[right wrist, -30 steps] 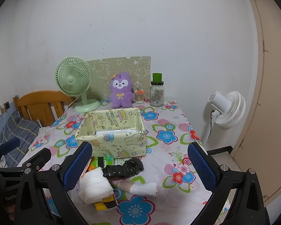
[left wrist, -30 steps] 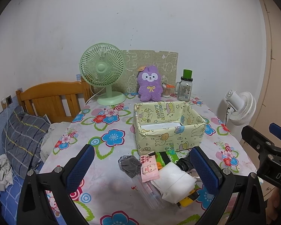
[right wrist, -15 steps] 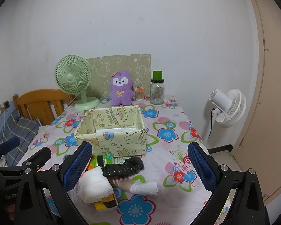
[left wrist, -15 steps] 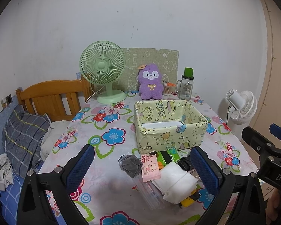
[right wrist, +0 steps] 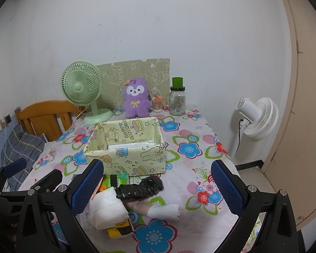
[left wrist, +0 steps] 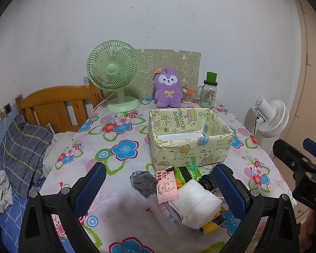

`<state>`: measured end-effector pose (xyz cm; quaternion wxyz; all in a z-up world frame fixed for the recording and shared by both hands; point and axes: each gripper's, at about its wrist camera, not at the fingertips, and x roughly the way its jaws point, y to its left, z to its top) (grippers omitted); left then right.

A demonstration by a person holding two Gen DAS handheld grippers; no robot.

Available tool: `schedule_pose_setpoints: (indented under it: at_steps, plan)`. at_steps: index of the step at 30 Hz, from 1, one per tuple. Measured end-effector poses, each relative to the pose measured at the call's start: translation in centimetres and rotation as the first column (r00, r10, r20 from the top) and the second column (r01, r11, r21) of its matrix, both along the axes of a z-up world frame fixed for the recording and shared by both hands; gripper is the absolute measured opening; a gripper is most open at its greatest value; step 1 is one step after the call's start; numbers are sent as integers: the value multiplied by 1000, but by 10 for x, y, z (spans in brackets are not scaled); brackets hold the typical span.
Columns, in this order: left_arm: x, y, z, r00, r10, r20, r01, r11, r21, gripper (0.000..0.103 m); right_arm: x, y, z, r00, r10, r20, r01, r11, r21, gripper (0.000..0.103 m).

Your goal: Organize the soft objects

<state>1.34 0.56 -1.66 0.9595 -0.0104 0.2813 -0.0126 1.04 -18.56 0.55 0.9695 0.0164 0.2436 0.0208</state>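
Tools [left wrist: 158, 187] [right wrist: 157, 186] spread wide, holding nothing.

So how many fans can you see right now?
2. A green desk fan stands at the table's back left, beside the purple plush. A white fan stands on the floor off the table's right side. None looks hidden.
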Motion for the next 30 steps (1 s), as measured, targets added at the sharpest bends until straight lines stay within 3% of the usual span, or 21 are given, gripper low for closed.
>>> schedule_pose_setpoints:
  at_steps: [16, 30]
  plan:
    - [18, 4, -14, 998, -5, -63, 4, 1000, -13, 103, 18, 4, -15, 999, 12, -45, -12, 1000, -3, 103]
    - [48, 6, -44, 988, -9, -153, 6, 1000, -23, 103, 48, 9, -43, 992, 32, -121, -33, 999, -5, 103]
